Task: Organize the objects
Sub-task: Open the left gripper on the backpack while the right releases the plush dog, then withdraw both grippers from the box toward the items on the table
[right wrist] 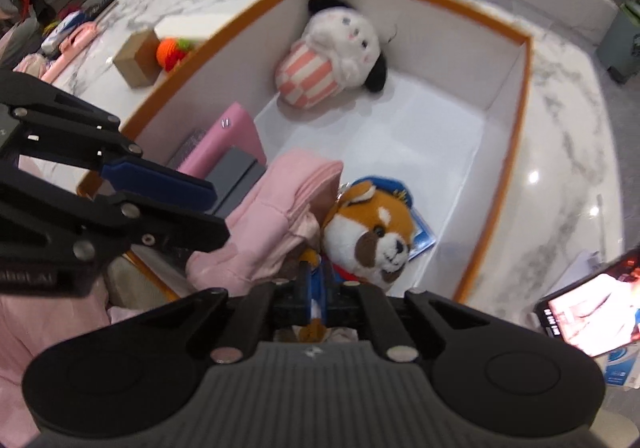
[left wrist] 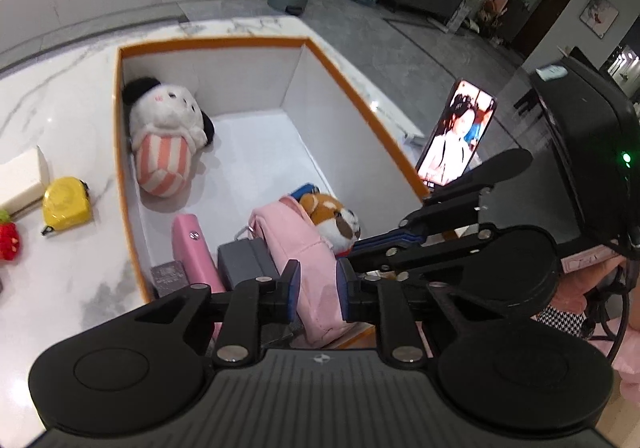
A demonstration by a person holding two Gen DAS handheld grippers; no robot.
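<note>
A: The counter [left wrist: 60, 107] looks like glossy veined marble, and the box [left wrist: 248, 87] like matt white card.

B: Both plush toys [right wrist: 372, 236] [left wrist: 168, 127] look fuzzy; the pink backpack [left wrist: 296, 244] is soft cloth.

left wrist: close above box [left wrist: 400, 151] near end, facing down | right wrist: same, from right | shared: box [right wrist: 524, 95], plush [left wrist: 168, 135] [right wrist: 336, 55]

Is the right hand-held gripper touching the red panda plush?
Touching. The right wrist view shows the right hand-held gripper shut on the red panda plush.
</note>
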